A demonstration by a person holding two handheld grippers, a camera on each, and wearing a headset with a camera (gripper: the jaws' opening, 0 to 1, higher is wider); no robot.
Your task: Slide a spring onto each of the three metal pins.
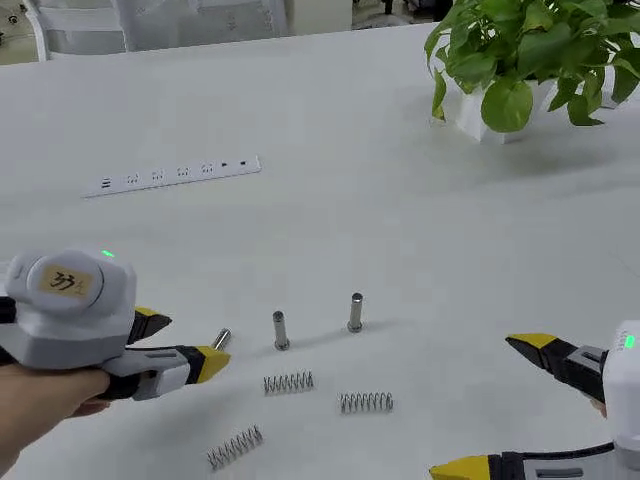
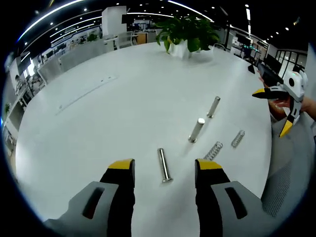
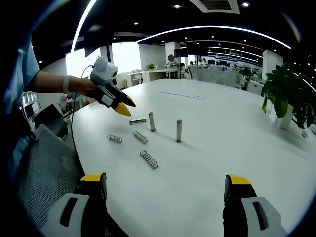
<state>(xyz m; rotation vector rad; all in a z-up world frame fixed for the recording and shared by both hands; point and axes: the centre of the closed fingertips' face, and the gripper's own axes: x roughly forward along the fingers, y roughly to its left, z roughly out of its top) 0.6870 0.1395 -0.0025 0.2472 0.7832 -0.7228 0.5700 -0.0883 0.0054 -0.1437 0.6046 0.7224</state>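
A white table is seen from above, with a handheld gripper at each near corner. On its far side a white power strip lies flat. A leafy green plant in a white pot stands at the far right, and a pale chair sits beyond the far edge. The left gripper has a grey-white body and black jaws tipped in yellow, and a hand holds it at the near left. Its round top carries a pale sticker with a handwritten mark that looks like "33", and a small green light glows beside it. Its jaws are spread apart and grip nothing, and the fallen pin lies on its side just beyond the tips. All three pins are smooth silver cylinders with a wider foot. The middle pin and the far pin stand upright on those feet, side by side to the right of the fallen one. Nearer the viewer lie three thin wire coils, all loose on the table and apart from the pins: the left spring, the middle spring and the right spring. The right gripper sits at the near right, well apart from the pins, with its jaws wide apart and empty. In the right gripper view, a grey mesh chair stands against the table's edge.
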